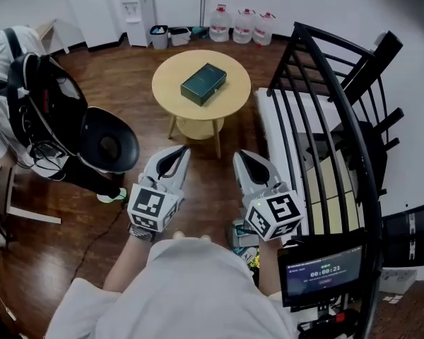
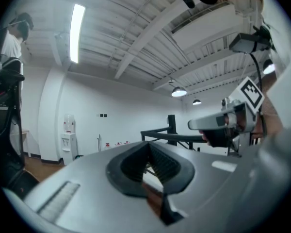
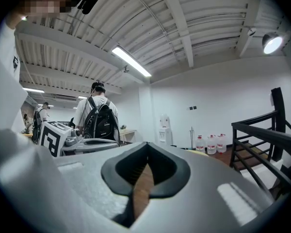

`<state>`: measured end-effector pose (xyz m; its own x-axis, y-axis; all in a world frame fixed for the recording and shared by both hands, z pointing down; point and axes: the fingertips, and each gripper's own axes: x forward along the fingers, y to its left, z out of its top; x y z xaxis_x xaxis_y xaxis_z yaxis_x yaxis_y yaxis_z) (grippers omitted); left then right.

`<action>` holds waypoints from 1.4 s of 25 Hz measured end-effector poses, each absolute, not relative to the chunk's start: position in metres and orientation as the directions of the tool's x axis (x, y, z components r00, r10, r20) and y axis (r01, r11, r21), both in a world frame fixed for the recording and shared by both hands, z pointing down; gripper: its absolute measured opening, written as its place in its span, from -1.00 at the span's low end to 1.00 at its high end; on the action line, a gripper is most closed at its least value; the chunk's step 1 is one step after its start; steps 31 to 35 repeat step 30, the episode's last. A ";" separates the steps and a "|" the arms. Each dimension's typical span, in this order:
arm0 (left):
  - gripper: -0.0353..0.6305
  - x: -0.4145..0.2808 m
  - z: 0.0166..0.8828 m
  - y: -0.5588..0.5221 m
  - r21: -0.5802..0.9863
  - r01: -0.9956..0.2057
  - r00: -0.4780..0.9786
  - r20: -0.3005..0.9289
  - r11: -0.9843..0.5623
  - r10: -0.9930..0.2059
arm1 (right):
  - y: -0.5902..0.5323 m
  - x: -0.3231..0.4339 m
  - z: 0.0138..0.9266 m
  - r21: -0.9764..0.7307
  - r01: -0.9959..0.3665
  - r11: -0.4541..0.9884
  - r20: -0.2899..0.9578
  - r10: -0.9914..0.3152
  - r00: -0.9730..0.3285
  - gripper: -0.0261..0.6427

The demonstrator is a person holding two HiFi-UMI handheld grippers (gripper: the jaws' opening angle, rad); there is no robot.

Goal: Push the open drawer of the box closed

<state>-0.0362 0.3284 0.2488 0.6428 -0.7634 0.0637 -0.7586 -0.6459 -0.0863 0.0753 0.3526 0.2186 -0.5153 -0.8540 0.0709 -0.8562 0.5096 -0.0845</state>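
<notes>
Dark green rectangular box (image 1: 203, 83) sits mid round pale wooden worktop (image 1: 171, 69), well ahead of both claws. Left claw (image 1: 177, 152) & right claw (image 1: 242, 155) pressed together, empty. Best: approach level, push drawer front squarely w/ shut tips; drawer side unclear from here.

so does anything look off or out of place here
Nothing stands out. The green box lies flat on the round table, with nothing spilled or tipped. Whether it is fully closed can't be told from here. The left hand-held gripper and right hand-held gripper are shut and empty.
</notes>
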 end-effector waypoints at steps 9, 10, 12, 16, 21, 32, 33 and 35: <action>-0.87 -0.041 0.245 0.324 -0.129 -0.731 0.667 0.067 -0.670 -0.742 | 0.341 0.062 0.223 -0.052 -0.874 0.483 0.133 -0.864 -0.485 -0.92; -0.87 -0.041 0.243 0.322 -0.127 -0.728 0.673 0.058 -0.674 -0.738 | 0.339 0.061 0.223 -0.049 -0.875 0.482 0.132 -0.865 -0.484 -0.92; -0.87 -0.039 0.241 0.321 -0.132 -0.714 0.688 0.049 -0.688 -0.724 | 0.336 0.060 0.221 -0.041 -0.877 0.478 0.128 -0.868 -0.479 -0.92; -0.87 -0.037 0.242 0.317 -0.145 -0.700 0.701 0.044 -0.699 -0.712 | 0.331 0.059 0.219 -0.031 -0.881 0.473 0.123 -0.872 -0.473 -0.92; -0.87 -0.038 0.247 0.311 -0.107 -0.706 0.702 0.025 -0.700 -0.712 | 0.325 0.060 0.227 -0.047 -0.883 0.468 0.126 -0.874 -0.470 -0.92; -0.87 -0.027 0.254 0.302 -0.114 -0.715 0.691 0.032 -0.689 -0.722 | 0.315 0.069 0.235 -0.050 -0.875 0.481 0.116 -0.867 -0.484 -0.92; -0.87 -0.027 0.254 0.302 -0.114 -0.715 0.691 0.032 -0.689 -0.722 | 0.315 0.069 0.235 -0.050 -0.875 0.481 0.116 -0.867 -0.484 -0.92; -0.87 -0.027 0.254 0.302 -0.114 -0.715 0.691 0.032 -0.689 -0.722 | 0.315 0.069 0.235 -0.050 -0.875 0.481 0.116 -0.867 -0.484 -0.92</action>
